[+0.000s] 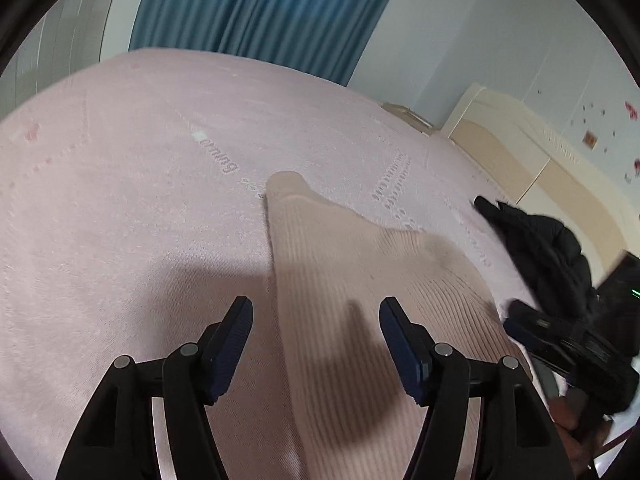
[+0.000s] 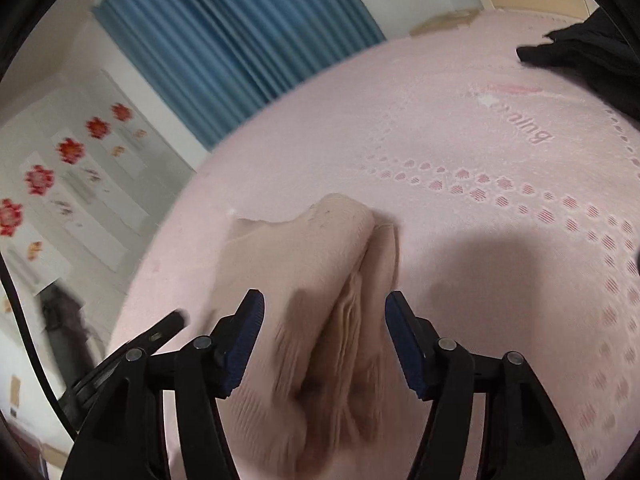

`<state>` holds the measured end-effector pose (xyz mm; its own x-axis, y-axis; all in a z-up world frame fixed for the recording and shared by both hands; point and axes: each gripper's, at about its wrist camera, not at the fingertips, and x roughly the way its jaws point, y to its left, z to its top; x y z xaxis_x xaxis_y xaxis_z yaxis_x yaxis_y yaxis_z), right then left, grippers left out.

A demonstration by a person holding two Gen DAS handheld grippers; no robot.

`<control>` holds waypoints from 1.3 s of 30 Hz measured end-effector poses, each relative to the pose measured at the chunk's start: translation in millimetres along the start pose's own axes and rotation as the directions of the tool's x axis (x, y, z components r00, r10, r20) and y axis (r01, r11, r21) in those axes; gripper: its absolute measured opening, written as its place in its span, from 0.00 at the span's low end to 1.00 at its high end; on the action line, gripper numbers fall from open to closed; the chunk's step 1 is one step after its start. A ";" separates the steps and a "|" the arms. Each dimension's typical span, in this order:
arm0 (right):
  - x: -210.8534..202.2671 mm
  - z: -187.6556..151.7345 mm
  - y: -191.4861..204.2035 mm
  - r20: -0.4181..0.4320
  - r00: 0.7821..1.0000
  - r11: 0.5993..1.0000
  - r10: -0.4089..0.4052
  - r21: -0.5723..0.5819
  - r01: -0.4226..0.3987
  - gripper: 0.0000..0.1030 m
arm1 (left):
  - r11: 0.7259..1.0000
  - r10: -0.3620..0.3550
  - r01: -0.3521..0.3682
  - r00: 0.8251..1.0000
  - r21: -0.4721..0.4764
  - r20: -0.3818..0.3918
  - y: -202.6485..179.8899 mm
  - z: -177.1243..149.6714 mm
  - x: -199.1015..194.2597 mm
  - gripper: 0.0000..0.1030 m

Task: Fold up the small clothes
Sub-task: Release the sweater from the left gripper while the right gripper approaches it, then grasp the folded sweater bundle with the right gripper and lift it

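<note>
Pink bedspread, beige garment between parted fingers.

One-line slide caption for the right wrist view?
Open right tool above folded beige knit garment on pink bedspread.

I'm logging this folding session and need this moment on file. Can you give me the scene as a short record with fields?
surface: pink bedspread
garment: beige ribbed knit, lying on the bedspread
fold state: bunched folds along its middle
left gripper: open above the garment, holding nothing
right gripper: open above the garment, holding nothing
other item: black clothing at the bed's edge
</note>
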<state>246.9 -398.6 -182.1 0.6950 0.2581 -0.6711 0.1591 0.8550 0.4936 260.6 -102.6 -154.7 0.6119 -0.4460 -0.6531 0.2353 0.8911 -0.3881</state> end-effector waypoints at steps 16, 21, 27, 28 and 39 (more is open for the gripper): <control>41.8 -1.1 6.3 -0.035 0.999 0.993 0.003 -0.118 -0.007 0.23 | 0.997 -0.072 0.071 0.997 -0.025 -0.024 9.5 6.4 10.0 0.62; 42.2 2.7 -12.1 -0.055 0.998 0.999 -0.027 -0.026 0.025 0.54 | 0.997 -0.061 0.060 0.998 -0.038 -0.028 12.7 6.3 14.7 0.62; 59.8 -15.4 -18.3 -0.198 0.979 0.999 0.041 0.005 -0.041 0.66 | 0.996 -0.047 0.045 0.999 -0.072 -0.025 25.5 9.9 16.2 0.62; 68.7 -17.6 -22.9 -0.223 0.973 0.998 0.060 0.034 -0.054 0.68 | 0.995 -0.054 0.052 0.998 -0.084 -0.021 28.0 10.7 15.2 0.62; 102.7 -9.2 -26.7 -0.266 0.946 0.979 0.186 0.137 -0.154 0.52 | 0.992 -0.058 0.060 0.998 -0.113 0.022 48.1 16.2 -4.5 0.62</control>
<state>307.5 -390.8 -269.3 0.5004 0.5229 -0.6901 0.1443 0.7355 0.6620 281.4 -56.4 -159.9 0.6137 -0.4948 -0.6153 0.1846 0.8476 -0.4975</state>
